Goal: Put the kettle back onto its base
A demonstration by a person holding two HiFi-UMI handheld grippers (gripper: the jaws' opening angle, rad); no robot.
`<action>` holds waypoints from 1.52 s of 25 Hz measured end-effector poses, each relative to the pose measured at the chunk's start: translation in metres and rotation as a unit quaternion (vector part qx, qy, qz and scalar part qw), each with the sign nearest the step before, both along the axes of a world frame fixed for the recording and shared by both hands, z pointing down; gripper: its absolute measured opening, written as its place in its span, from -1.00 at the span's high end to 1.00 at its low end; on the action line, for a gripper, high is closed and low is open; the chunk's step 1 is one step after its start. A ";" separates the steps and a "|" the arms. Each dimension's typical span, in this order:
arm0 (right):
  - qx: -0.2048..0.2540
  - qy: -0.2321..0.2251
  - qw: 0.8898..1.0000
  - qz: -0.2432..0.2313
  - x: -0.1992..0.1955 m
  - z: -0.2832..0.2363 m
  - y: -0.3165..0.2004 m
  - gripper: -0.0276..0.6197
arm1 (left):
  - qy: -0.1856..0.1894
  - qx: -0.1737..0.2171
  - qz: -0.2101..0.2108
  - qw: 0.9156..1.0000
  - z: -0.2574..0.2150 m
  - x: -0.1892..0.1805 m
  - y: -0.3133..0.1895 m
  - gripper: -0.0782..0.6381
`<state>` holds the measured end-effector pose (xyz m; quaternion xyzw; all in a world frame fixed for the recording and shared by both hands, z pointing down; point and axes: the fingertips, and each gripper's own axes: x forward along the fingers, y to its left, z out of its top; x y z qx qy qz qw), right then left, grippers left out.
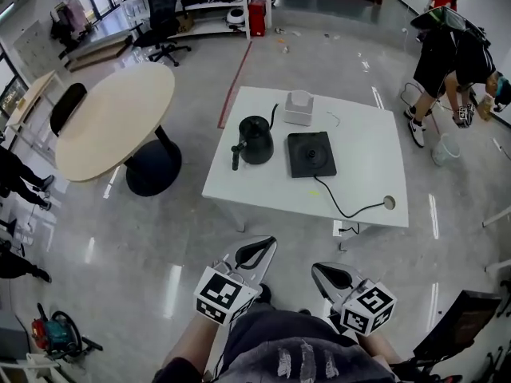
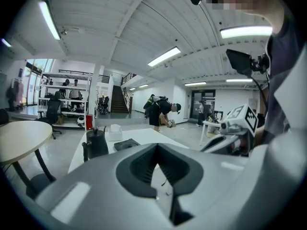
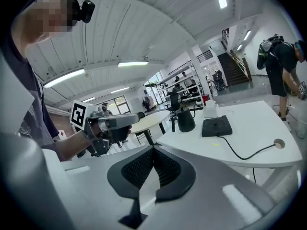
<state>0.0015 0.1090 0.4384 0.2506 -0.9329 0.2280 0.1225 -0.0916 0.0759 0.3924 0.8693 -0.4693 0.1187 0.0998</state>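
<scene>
Nothing of the task is done yet: the kettle is seen standing on the white table, just beside its bare base. A white box is set behind them, and the cord is trailed toward the near edge, clear of the path. The left gripper and right gripper are held clenched and empty, well short of the table.

The cord from the base vanishes into a hole near the white table's corner. The small white box at the table's far edge is too small to identify.
</scene>
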 end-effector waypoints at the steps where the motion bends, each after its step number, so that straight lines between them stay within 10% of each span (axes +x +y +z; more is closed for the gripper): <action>1: 0.001 0.003 1.000 0.003 -0.007 -0.001 -0.004 0.91 | 0.003 0.001 0.002 1.000 0.000 -0.008 -0.005 0.78; 26: -0.047 -0.021 0.998 -0.047 -0.053 0.013 -0.125 0.91 | -0.030 -0.035 -0.075 0.996 0.016 -0.075 -0.121 0.78; 33: -0.066 -0.036 0.995 -0.064 -0.005 0.011 -0.172 0.91 | -0.082 -0.045 -0.163 0.982 -0.004 -0.091 -0.166 0.77; 38: -0.069 -0.041 0.993 -0.088 0.023 0.016 -0.207 0.91 | -0.125 -0.068 -0.252 0.957 0.006 -0.106 -0.183 0.77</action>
